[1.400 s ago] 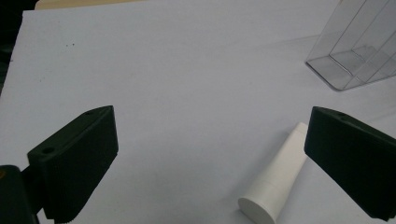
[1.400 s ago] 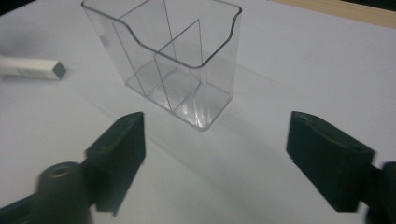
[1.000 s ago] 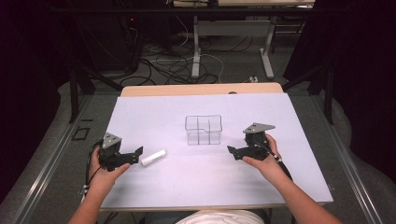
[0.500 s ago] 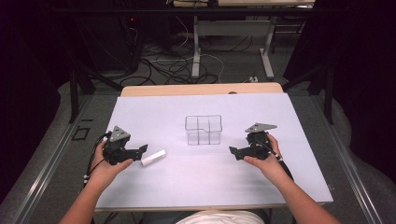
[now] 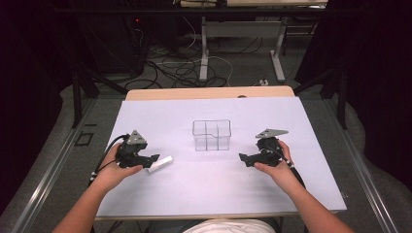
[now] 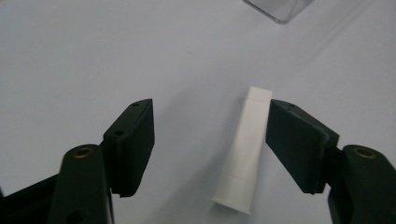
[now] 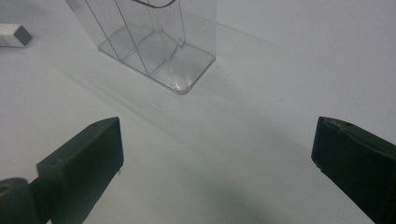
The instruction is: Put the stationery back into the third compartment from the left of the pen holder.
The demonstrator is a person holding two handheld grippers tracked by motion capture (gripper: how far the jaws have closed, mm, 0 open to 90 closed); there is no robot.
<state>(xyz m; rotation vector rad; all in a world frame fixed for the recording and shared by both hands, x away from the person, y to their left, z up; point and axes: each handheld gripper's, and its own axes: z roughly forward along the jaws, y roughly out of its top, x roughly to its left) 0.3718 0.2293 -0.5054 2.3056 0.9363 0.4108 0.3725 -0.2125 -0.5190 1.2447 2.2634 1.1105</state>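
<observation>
A small white tube (image 5: 161, 164) lies on the white table sheet (image 5: 204, 189) at the left. In the left gripper view the tube (image 6: 245, 154) lies between the jaws of my left gripper (image 6: 210, 114). The right jaw stands right beside the tube and the left jaw is well apart from it. These jaws have just been closing in, and they are still open around the tube. In the high view my left gripper (image 5: 151, 159) points right at the tube. My right gripper (image 5: 243, 158) rests at the right, its jaws wide open with nothing between them (image 7: 215, 144).
A clear plastic box with dividers (image 5: 211, 135) stands at the table's middle, ahead and to the left in the right gripper view (image 7: 154, 42). Bare sheet lies all around it. The wooden table edge (image 5: 209, 92) runs along the back, with cables on the floor beyond.
My left gripper has slid right along the table until the tube is between its jaws, and the jaws have narrowed. The right gripper has kept still.
</observation>
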